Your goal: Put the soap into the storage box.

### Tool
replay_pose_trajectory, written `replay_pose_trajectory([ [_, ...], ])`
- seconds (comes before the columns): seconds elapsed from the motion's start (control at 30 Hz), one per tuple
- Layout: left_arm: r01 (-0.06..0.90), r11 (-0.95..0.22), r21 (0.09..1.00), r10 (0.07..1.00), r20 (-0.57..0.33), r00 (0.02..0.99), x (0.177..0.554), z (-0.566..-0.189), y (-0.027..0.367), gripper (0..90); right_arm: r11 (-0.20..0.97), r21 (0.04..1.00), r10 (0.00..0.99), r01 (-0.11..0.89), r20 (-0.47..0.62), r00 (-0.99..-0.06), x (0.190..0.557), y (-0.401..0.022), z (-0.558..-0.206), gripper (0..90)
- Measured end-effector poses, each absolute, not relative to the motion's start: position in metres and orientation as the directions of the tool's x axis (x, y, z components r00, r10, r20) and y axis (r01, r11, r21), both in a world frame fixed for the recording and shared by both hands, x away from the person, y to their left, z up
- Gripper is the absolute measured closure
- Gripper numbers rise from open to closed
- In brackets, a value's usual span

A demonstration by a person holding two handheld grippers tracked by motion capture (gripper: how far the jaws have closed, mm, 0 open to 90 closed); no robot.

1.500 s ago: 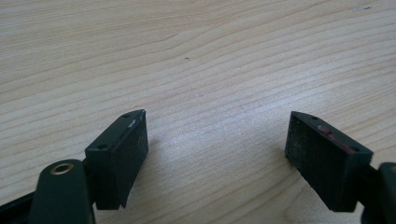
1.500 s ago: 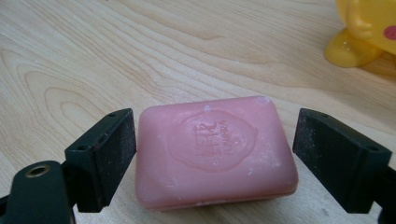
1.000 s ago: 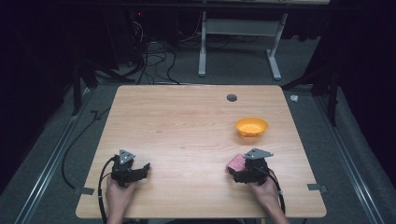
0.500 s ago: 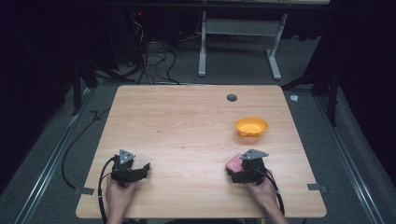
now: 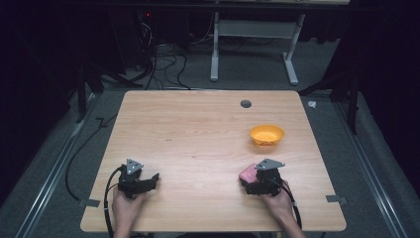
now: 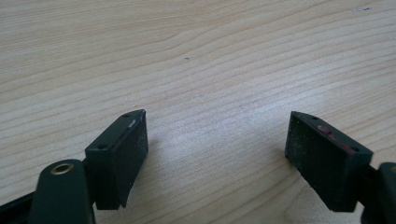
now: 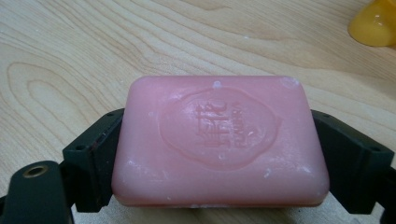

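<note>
While the right tool (image 5: pixel 251 179) stayed clamped on the pink soap bar (image 7: pixel 219 142), it had drifted slightly down and left in the high view, away from the orange bowl (image 5: pixel 266 134); I judged the soap was not yet headed there. At lower left the left tool (image 5: pixel 141 182) rested, jaws apart, on bare counter (image 5: pixel 198 134). Nothing stood between soap and bowl.

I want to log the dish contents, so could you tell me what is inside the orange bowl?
From the high view, the orange bowl looks empty, showing just its own orange inside. The pink soap sits apart from it, clamped in the right gripper. The right gripper view catches only the bowl's edge.
</note>
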State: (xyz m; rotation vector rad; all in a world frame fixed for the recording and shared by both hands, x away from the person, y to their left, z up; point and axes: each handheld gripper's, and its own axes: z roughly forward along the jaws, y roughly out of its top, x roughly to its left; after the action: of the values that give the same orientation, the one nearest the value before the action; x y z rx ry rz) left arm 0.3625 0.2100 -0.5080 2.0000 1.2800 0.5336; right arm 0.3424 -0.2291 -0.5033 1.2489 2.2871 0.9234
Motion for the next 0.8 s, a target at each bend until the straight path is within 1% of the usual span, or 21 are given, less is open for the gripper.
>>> replay_pose_trajectory([
  [0.33, 0.618, -0.273, 0.737, 0.903, -0.026, 0.429, 0.363, -0.508, 0.210, 21.6, 0.383, 0.698, 0.852, 0.606, -0.013, -0.524, 0.342, -0.228, -0.503, 13.5],
  [0.47, 0.619, -0.275, 0.736, 0.903, -0.025, 0.430, 0.363, -0.508, 0.210, 21.6, 0.353, 0.701, 0.864, 0.620, 0.011, -0.504, 0.342, -0.231, -0.499, 13.5],
  [0.8, 0.618, -0.273, 0.737, 0.903, -0.024, 0.429, 0.362, -0.508, 0.210, 21.6, 0.334, 0.715, 0.870, 0.614, 0.016, -0.493, 0.340, -0.232, -0.492, 13.5],
])
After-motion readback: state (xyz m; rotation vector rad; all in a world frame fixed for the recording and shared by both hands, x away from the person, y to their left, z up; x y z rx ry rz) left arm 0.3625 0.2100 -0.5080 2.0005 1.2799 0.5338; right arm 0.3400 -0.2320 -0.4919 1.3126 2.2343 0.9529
